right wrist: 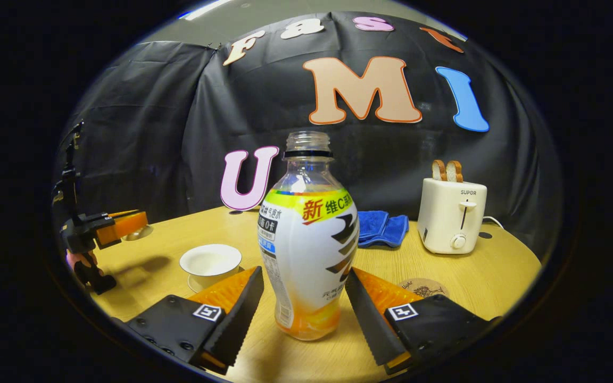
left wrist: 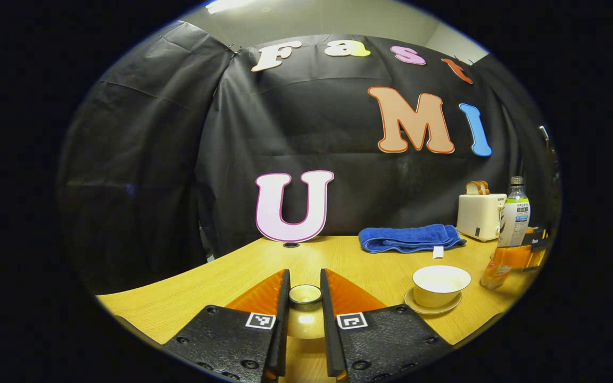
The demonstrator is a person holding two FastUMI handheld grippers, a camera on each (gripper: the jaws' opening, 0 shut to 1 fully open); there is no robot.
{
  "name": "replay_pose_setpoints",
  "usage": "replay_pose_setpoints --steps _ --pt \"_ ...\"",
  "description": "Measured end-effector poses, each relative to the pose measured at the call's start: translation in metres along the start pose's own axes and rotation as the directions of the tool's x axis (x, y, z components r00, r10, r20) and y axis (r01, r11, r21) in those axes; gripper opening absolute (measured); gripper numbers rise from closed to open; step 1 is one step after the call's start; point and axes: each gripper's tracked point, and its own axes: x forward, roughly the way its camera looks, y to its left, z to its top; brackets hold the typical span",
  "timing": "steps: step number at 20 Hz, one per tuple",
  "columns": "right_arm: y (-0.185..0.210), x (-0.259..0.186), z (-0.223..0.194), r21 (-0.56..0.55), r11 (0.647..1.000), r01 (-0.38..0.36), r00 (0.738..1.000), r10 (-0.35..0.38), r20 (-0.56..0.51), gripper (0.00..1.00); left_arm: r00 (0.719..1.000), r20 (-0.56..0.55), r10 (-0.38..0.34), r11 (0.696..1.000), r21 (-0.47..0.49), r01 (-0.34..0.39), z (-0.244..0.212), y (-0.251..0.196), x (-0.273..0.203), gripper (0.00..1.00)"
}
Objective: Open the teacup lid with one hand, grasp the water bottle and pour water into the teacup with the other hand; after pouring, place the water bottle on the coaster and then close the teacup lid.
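The teacup [left wrist: 441,285] is seen on its saucer on the wooden desk [left wrist: 232,271], uncovered, its mouth facing up. In the left gripper view the teacup lid [left wrist: 305,294] is gripped by its knob between the two fingers of the left tongs [left wrist: 305,298], which are closed on it; the lid is held level, well to the left of the teacup. In the right gripper view the left tongs [right wrist: 120,223] are seen raised above the desk, left of the teacup [right wrist: 210,263].

The water bottle [right wrist: 309,234] stands upright on the desk to the right of the teacup, its long axis vertical and its uncapped neck pointing up. It stands between the spread fingers of the right tongs [right wrist: 304,298], which are open with a gap on either side. The coaster [right wrist: 423,288] lies flat on the desk beyond the bottle from the teacup, partly hidden by the right finger. Farther back from the teacup a folded blue towel [right wrist: 381,227] and a white toaster [right wrist: 453,215] holding two bread slices are seen.
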Motion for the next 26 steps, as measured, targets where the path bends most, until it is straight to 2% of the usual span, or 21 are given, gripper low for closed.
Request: replay_pose_setpoints --steps 1,3,5,8,11,17,20,22,24,26 --pt "-0.003 0.002 -0.001 -0.004 1.000 0.005 1.000 -0.005 -0.007 0.84 1.000 0.000 0.000 1.000 0.000 0.000 0.001 0.000 0.000 0.27" --pt "-0.003 0.001 -0.001 -0.026 1.000 0.012 1.000 -0.012 -0.004 0.72 1.000 0.000 -0.002 1.000 0.000 0.002 0.002 0.000 -0.001 0.27" --pt "-0.003 0.000 0.001 -0.058 0.998 0.023 1.000 -0.023 0.000 0.66 1.000 -0.001 -0.002 1.000 0.000 0.002 0.003 -0.001 -0.001 0.27" --pt "0.001 -0.001 0.005 -0.151 0.987 0.057 0.998 -0.057 0.003 0.65 1.000 -0.002 0.000 1.000 0.001 0.000 0.003 -0.001 -0.001 0.27" --pt "0.000 -0.003 0.009 -0.272 0.958 0.089 0.996 -0.090 0.011 0.65 1.000 -0.003 -0.001 1.000 0.001 0.001 0.002 0.000 -0.002 0.27" --pt "-0.013 0.001 0.028 -0.478 0.865 0.153 0.988 -0.150 0.045 0.65 1.000 -0.002 -0.005 1.000 0.000 0.005 0.001 0.000 -0.001 0.27" --pt "-0.023 0.006 0.035 -0.572 0.803 0.167 0.984 -0.173 0.044 0.65 1.000 -0.002 -0.007 1.000 0.000 0.007 0.002 0.000 -0.002 0.27" --pt "-0.028 0.010 0.041 -0.646 0.740 0.186 0.979 -0.192 0.062 0.65 1.000 -0.002 -0.011 1.000 0.000 0.011 0.002 -0.001 -0.002 0.27" --pt "-0.029 0.010 0.045 -0.726 0.657 0.206 0.974 -0.205 0.091 0.65 1.000 -0.001 -0.012 1.000 0.000 0.012 0.002 -0.001 -0.002 0.27" --pt "-0.032 0.009 0.048 -0.803 0.554 0.220 0.970 -0.211 0.120 0.65 1.000 -0.001 -0.013 1.000 0.000 0.013 0.001 -0.001 -0.001 0.27"
